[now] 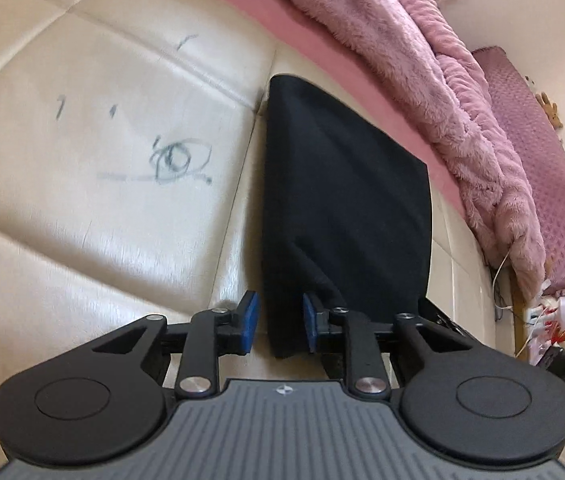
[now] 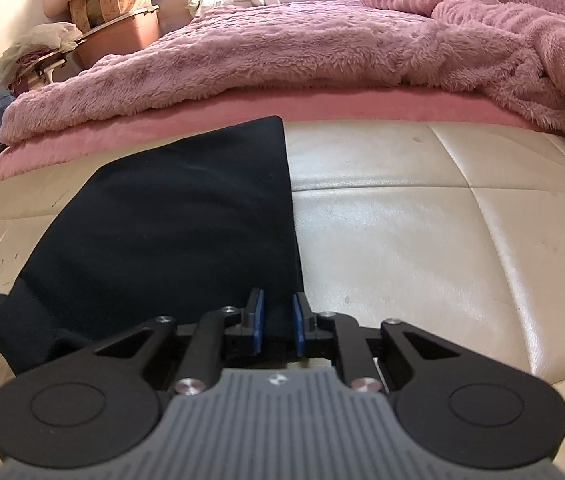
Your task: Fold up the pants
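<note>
Black pants [image 2: 170,216] flat on cream leather bench [image 2: 422,220], fluffy pink blanket [image 2: 282,52] behind (pink tub far left). Right gripper [image 2: 278,322] pinching pants edge; left gripper [image 1: 280,322] slightly parted around hem.

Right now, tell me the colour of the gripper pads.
Blue pads, clearest in the right wrist view, either side of the black pants.
</note>
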Demonstrator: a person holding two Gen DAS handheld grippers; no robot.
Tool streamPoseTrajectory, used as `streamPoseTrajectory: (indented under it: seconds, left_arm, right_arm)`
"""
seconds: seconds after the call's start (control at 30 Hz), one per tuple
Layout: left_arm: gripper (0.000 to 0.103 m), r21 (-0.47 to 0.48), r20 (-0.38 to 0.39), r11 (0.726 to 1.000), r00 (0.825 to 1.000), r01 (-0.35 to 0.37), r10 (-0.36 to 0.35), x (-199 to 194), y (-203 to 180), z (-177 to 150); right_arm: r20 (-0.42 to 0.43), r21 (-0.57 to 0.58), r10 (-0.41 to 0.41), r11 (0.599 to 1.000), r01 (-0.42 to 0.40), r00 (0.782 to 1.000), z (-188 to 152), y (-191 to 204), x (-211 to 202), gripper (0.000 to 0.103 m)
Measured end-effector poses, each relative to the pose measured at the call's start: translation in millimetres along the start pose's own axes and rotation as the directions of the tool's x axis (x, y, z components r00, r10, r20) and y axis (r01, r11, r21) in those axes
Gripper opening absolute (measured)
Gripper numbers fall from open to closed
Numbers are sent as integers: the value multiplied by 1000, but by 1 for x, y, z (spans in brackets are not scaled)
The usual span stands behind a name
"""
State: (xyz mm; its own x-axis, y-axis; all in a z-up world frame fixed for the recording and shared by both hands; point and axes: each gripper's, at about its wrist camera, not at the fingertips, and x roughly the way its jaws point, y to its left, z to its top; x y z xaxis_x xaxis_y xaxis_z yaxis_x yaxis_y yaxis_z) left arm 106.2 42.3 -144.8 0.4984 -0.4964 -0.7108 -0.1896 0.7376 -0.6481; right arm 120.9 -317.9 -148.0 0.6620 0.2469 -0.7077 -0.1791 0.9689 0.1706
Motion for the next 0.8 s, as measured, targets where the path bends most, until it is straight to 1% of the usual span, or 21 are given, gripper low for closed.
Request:
streamPoseTrajectory:
  seconds: [0.03,0.1,0.13,0.17,0.2,0.23,0.27,0.33,0.37,0.4,0.43,0.47,0.53,0.63,0.67,0.8]
  left_arm:
    - [27,-50,15,998,999,36,-35,-5,6,-1]
    - [40,-139,43,986,995,94,-89,-13,18,-2]
    - [49,-166,56,980,993,112,-104,-16,21,-1]
    - [52,-167,61,979,992,115,-106,-15,19,0]
    - [54,-152,55,983,994,104,-96,-12,16,2]
    - [58,-127,39,988,996,88,-83,-6,11,3]
    - [57,-94,25,994,998,57,-55,0,6,3]
    - [49,-29,7,999,999,-40,40,10,-2,1]
    - [45,19,-6,997,997,-79,79,14,-7,-2]
    - [44,70,-3,992,994,-107,107,15,-12,-5]
    - [40,115,-12,983,990,-140,142,15,-18,-8]
    - [38,143,-20,976,986,-163,167,15,-21,-10]
    - [36,195,-29,963,980,-188,198,15,-26,-17]
    - [31,270,-28,938,972,-218,234,13,-33,-26]
    - [28,282,-31,933,970,-225,243,15,-36,-27]
    - [28,316,-60,923,966,-221,252,4,-41,-27]
  right_arm:
    - [-1,0,-1,1000,1,1000,0,0,0,10]
    - [-2,-5,-3,1000,3,1000,0,1,0,10]
    - [-3,-6,-4,1000,4,1000,0,1,0,10]
    - [-4,-6,-5,1000,5,1000,0,1,0,10]
    - [-4,-4,-6,1000,6,1000,0,2,0,10]
    - [-5,-3,-7,1000,7,1000,0,2,0,10]
    - [-5,-2,-7,1000,7,1000,0,2,0,10]
    - [-5,2,-7,1000,7,1000,0,2,1,10]
    - [-7,1,-7,1000,7,1000,1,2,1,10]
    - [-9,-1,-9,1000,9,1000,1,2,1,10]
    - [-12,-5,-10,1000,10,1000,1,3,1,10]
    - [-15,-11,-12,1000,12,1000,2,4,1,10]
    - [-18,-21,-15,1000,14,1000,2,5,2,10]
    - [-18,-12,-16,1000,16,1000,1,3,4,10]
    - [-18,-10,-16,1000,16,1000,1,3,4,10]
    - [-32,0,-13,1000,13,999,4,2,3,11]
